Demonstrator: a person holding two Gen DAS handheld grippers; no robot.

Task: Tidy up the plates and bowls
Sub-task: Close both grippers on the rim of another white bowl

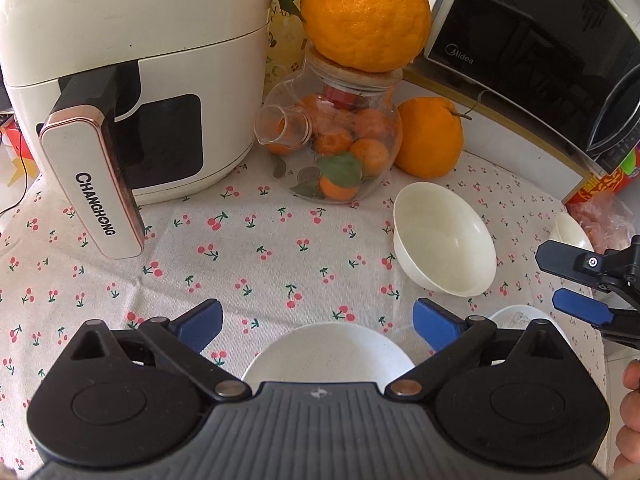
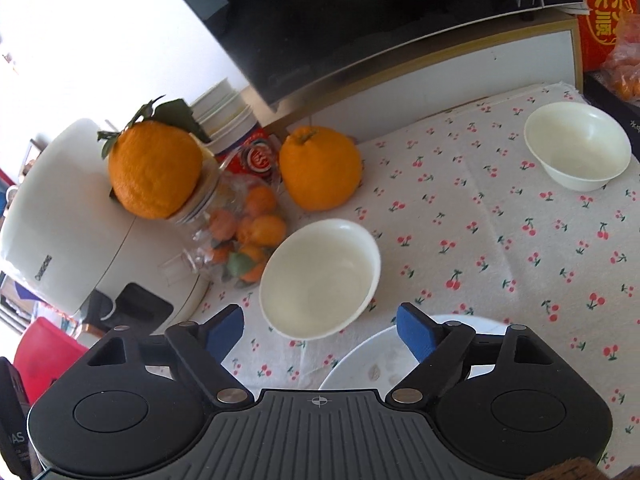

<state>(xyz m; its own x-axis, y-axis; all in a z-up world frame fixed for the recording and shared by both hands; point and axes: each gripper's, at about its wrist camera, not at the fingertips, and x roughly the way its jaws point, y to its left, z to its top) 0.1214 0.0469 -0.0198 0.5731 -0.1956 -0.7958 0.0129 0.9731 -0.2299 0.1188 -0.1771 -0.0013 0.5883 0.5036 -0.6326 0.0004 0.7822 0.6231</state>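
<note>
While both grippers hang over the cherry-print tablecloth [image 1: 248, 248] with nothing between their blue pads, the nearest dish differs for each. Left gripper [image 1: 318, 320]: fingers wide apart, empty, a flat white round plate [image 1: 328, 350] lying directly below and just ahead of the fingertips, partly hidden under the gripper body. Right gripper [image 2: 320, 330]: fingers also wide apart, empty; a second white plate with faint marks [image 2: 380, 364] sits under its right finger, rim poking out past the pad.

Past the plates, taking the white plate with faint marks as landmark: a white deep ceramic bowl [image 2: 320, 276] stands just beyond it and to its left, mouth up, upright, almost centred between the right gripper's fingers, so the right hand is nearer to it. In the left wrist view this bowl [image 1: 442, 240] is ahead and to the right of the left fingers. A second cream bowl [image 2: 578, 146] stands well beyond the landmark plate to the right, upright, near the table's far edge.

All round, no long axis; openings face up. Judgement: next grab is on a rim, likely the near bowl, from above.

Farthest: glass jar of small oranges [image 1: 336, 148], white air fryer [image 1: 120, 72].
</note>
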